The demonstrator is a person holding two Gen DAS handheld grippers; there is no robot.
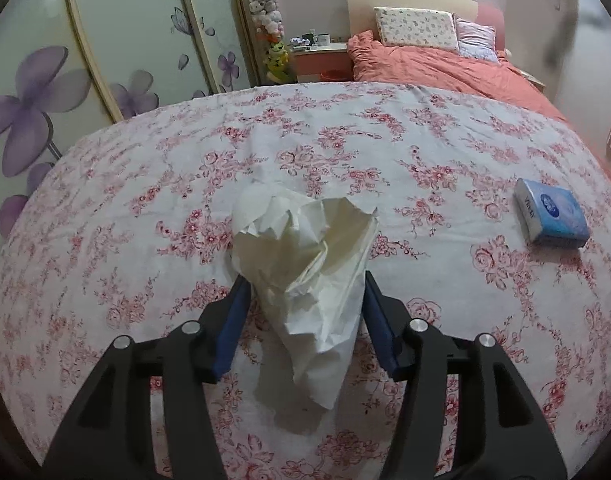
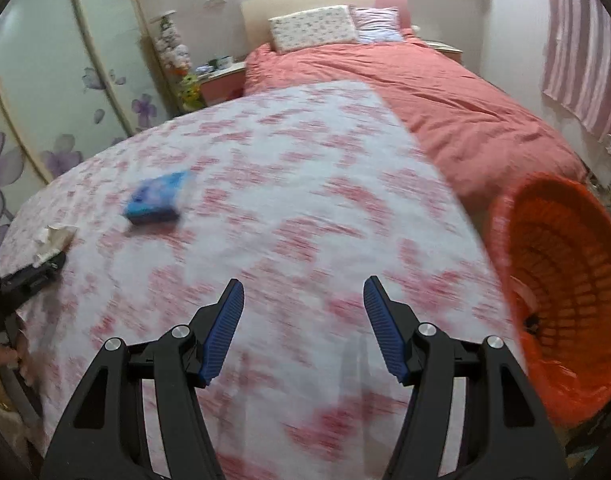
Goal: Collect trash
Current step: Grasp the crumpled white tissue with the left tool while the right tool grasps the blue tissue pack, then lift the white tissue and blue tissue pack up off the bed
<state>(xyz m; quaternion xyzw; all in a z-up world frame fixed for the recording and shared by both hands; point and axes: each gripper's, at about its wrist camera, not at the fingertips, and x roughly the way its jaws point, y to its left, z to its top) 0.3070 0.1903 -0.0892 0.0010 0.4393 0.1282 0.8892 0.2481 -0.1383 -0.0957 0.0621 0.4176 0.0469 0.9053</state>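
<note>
White crumpled tissue point(image 1: 305, 276), soft and creased, lay on the floral cloth point(image 1: 425, 184) between the spread left gripper point(image 1: 305, 292). Right gripper point(image 2: 303, 296) released; ribbed orange basket point(image 2: 561, 304) at three o'clock.

The left gripper point(image 1: 303, 280) has its jaws spread wide. The right gripper point(image 2: 303, 284) also stands wide apart, nothing between its jaws.

1 tissue wad point(image 1: 305, 264), 1 tissue pk point(image 1: 551, 214), 1 bin point(image 2: 561, 292), 2 pillows point(image 1: 415, 27)
</note>
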